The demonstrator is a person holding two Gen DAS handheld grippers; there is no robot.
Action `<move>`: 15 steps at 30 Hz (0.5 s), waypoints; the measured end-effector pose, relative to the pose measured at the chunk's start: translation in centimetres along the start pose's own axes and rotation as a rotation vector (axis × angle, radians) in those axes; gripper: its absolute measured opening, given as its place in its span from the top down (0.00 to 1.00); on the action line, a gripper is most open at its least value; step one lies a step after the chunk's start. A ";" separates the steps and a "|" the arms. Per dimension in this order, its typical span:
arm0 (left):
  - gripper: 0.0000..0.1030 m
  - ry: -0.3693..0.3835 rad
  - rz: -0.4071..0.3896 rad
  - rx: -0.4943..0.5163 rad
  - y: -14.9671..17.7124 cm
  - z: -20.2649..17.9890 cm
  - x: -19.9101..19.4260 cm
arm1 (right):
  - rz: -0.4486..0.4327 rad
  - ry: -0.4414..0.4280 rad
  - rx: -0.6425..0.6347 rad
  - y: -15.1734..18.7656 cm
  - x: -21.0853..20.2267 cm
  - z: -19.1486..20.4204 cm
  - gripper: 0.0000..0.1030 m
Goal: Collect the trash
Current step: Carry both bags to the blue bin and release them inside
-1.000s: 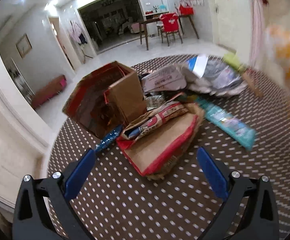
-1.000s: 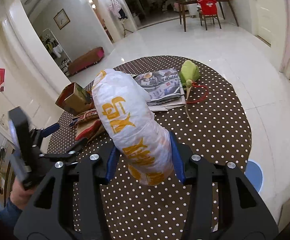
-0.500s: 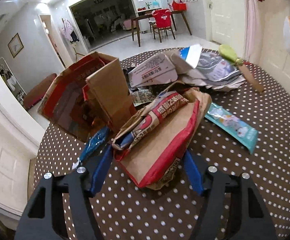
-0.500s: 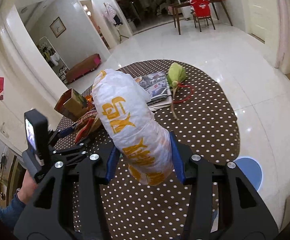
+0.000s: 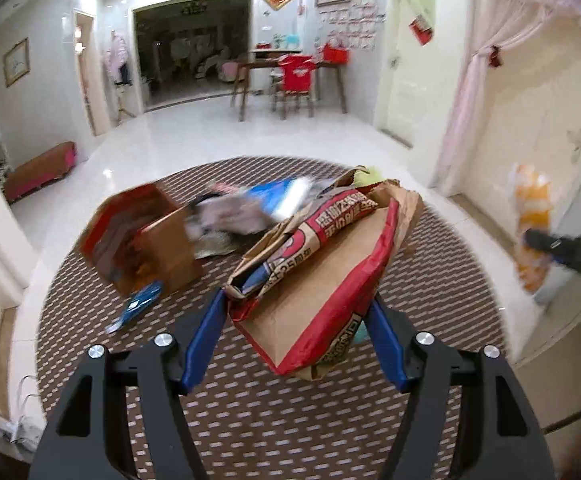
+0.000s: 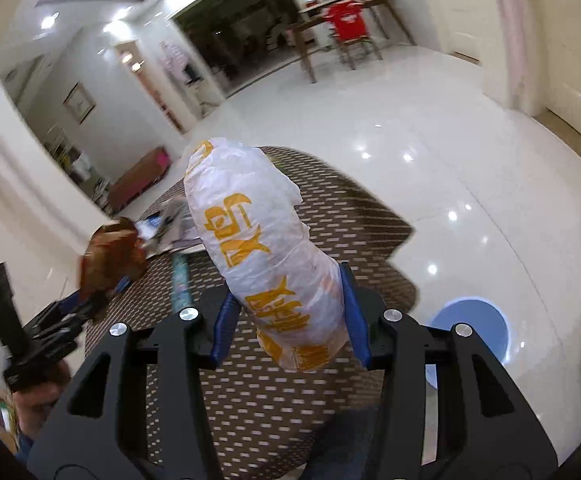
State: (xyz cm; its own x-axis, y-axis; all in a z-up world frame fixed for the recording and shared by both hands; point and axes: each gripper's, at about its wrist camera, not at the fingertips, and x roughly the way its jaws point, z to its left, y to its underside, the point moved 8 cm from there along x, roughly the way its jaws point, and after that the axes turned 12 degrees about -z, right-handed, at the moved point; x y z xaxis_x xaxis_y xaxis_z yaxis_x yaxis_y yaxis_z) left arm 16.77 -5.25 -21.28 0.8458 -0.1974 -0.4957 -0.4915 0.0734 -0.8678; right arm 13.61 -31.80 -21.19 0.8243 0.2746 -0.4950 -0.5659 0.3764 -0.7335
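Brown paper bag [image 5: 322, 276] fills left view; white bag [image 6: 266, 248] right.

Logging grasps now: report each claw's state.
Left claw: shut on brown paper bag.
Right claw: shut on white plastic bag.

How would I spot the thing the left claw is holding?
Find the round dotted table; just above its near edge, the left gripper clamps a flattened brown paper bag. Its red edge and printed characters set it apart from the cardboard box beside it.
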 end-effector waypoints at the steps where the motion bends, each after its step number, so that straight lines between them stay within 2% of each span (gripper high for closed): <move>1: 0.35 0.030 -0.003 -0.003 -0.5 -1.2 0.1 | -0.002 0.017 0.021 0.0 -0.2 -1.2 0.55; 6: 0.35 0.164 0.014 -0.004 -1.9 -6.9 1.5 | 0.016 0.136 0.130 0.7 -0.3 -8.7 0.55; 10: 0.35 0.270 0.052 0.003 -2.0 -12.7 3.4 | 0.091 0.255 0.208 3.2 1.3 -15.2 0.55; 15: 0.35 0.367 0.122 0.033 -1.0 -18.8 6.1 | 0.170 0.325 0.311 6.8 3.5 -21.7 0.55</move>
State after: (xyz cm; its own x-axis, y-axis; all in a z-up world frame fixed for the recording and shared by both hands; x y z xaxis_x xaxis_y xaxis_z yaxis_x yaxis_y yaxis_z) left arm 18.50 -24.90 -22.74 0.6478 -0.5214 -0.5554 -0.5721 0.1484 -0.8067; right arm 13.00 -47.50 -38.00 0.6533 0.0829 -0.7525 -0.6301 0.6106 -0.4797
